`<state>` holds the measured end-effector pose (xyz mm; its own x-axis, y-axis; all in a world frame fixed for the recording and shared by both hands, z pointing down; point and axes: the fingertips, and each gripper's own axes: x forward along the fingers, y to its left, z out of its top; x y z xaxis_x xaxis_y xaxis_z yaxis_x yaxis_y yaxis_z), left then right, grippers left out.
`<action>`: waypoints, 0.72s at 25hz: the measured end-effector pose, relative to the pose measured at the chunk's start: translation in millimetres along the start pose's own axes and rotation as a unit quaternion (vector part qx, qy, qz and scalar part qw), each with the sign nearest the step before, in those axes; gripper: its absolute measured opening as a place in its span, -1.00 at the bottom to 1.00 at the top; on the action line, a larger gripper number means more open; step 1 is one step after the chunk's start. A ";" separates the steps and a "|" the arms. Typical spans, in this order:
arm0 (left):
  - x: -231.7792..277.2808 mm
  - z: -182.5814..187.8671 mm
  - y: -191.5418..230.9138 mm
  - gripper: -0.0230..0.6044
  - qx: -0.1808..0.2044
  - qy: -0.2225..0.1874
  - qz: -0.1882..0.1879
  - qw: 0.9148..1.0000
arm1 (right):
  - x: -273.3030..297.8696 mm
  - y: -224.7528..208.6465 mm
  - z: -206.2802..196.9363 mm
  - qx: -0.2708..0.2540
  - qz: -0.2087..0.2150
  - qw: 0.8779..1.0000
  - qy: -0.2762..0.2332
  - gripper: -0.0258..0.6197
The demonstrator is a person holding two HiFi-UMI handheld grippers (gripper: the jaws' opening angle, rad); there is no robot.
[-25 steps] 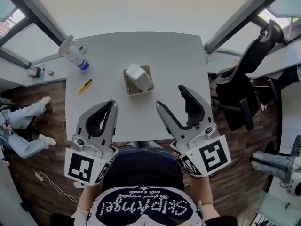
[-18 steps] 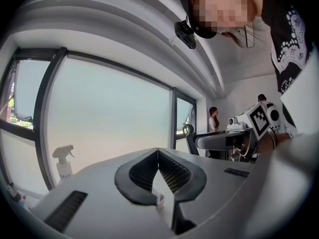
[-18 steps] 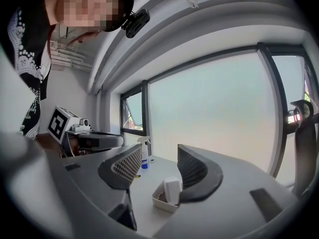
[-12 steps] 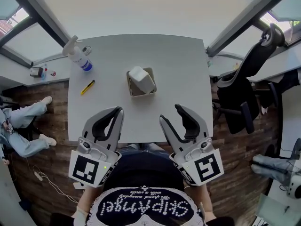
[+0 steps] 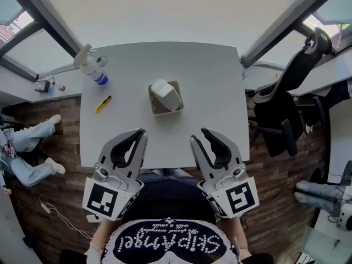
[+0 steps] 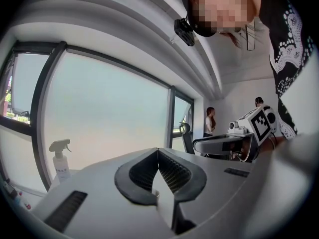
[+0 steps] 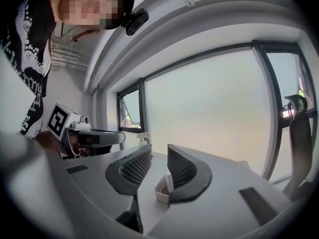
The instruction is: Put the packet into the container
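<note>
Head view: packet (image 5: 164,91) sits in the container (image 5: 155,110) at mid table (image 5: 214,76), so the task looks done. Both grippers are nearer the person than a second ago. The right gripper (image 5: 199,135) has just been closing, wide before, a narrow gap now.

Left gripper view: left gripper (image 6: 158,151) tips meet, nothing held.

Right gripper view: jaws slightly apart, empty. The container (image 7: 160,193) with the packet (image 7: 169,181) lies far beyond them.
</note>
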<state>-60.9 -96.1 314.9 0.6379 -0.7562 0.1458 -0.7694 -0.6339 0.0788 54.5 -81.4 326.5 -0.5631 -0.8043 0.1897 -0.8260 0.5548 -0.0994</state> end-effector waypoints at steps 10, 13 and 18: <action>-1.3 1.1 2.9 -0.90 -0.002 -0.007 0.003 1.000 | 0.4 -4.6 0.0 0.005 -0.014 1.000 0.000 -0.71; -2.1 0.2 3.1 -0.90 -0.002 -0.004 0.004 1.000 | 0.5 -5.3 -0.4 0.010 -0.016 1.000 -0.002 -0.74; -1.5 1.5 3.2 -0.90 -0.002 -0.006 0.003 1.000 | 1.4 -5.7 -0.5 0.012 -0.016 1.000 -0.003 -0.76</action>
<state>-64.3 -97.2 313.5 0.6331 -0.7624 0.1343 -0.7738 -0.6282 0.0816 58.5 -85.6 327.8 -0.5368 -0.8225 0.1880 -0.8437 0.5240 -0.1162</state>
